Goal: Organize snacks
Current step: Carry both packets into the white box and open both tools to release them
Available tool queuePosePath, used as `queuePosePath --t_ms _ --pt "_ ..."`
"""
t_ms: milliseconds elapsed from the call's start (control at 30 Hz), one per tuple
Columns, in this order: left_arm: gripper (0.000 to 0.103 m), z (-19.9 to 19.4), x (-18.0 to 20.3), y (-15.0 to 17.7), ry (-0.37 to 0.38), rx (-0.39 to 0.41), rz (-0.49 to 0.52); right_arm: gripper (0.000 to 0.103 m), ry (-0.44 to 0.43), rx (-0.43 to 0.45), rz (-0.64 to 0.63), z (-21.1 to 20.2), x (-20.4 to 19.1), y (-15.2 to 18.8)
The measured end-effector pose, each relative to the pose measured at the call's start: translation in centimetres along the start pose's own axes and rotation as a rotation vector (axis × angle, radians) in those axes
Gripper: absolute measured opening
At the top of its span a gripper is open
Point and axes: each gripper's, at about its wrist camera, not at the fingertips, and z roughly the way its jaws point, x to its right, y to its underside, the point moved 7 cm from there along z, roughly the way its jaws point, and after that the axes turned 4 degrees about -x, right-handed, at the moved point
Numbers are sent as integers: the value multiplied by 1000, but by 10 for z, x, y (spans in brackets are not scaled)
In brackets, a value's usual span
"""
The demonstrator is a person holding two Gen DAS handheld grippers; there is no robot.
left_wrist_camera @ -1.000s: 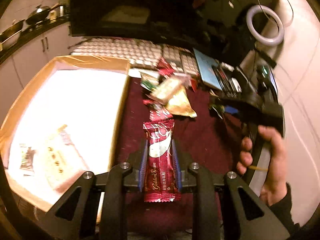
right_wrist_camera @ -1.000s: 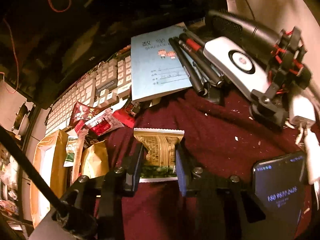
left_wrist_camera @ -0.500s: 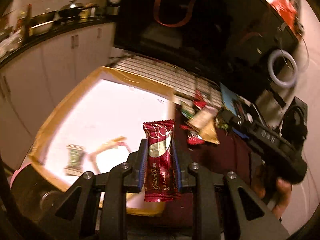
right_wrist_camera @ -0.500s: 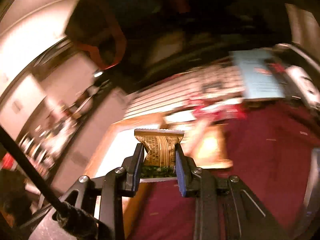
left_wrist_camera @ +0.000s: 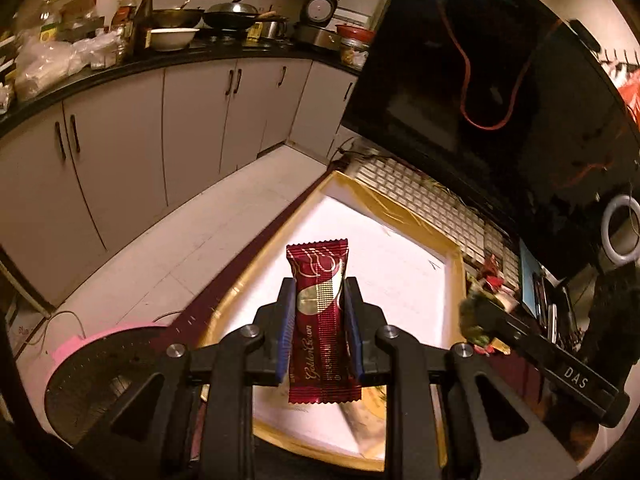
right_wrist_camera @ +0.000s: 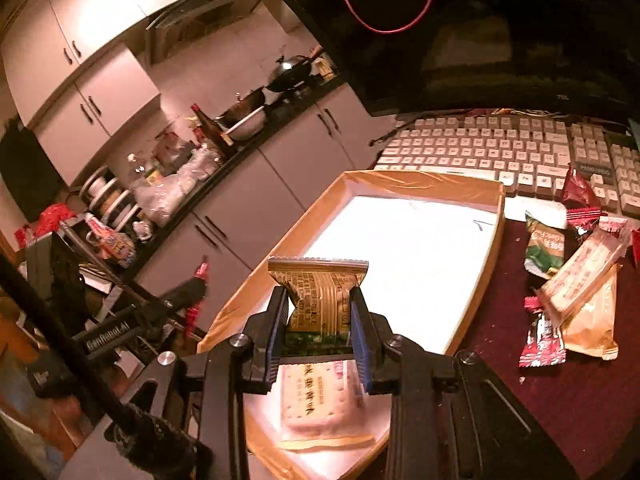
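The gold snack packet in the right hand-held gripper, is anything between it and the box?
Nothing visible. The gold snack packet hangs over the open box; only a white cracker pack lies inside, nearer the gripper.

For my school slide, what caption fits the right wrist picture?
Right gripper holds a gold snack over the box.

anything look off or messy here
The gold snack packet is pinched hard by the right gripper, its wrapper crumpled inward. Loose snacks lie in a jumbled, overlapping heap on the maroon cloth, some against the keyboard.
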Motion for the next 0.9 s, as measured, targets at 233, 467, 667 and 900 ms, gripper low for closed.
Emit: queuePosePath --t_ms 233,467,667,900 --pt "25 47 19 -3 47 -144 66 29 101 -66 -10 28 19 -3" --pt "25 92 24 15 -66 -256 175 29 188 -142 -31 61 29 17" --pt "39 98 14 22 -112 -249 162 32 200 -128 -62 61 28 17" --pt "76 66 26 16 -107 -112 157 57 88 -54 16 32 30 12"
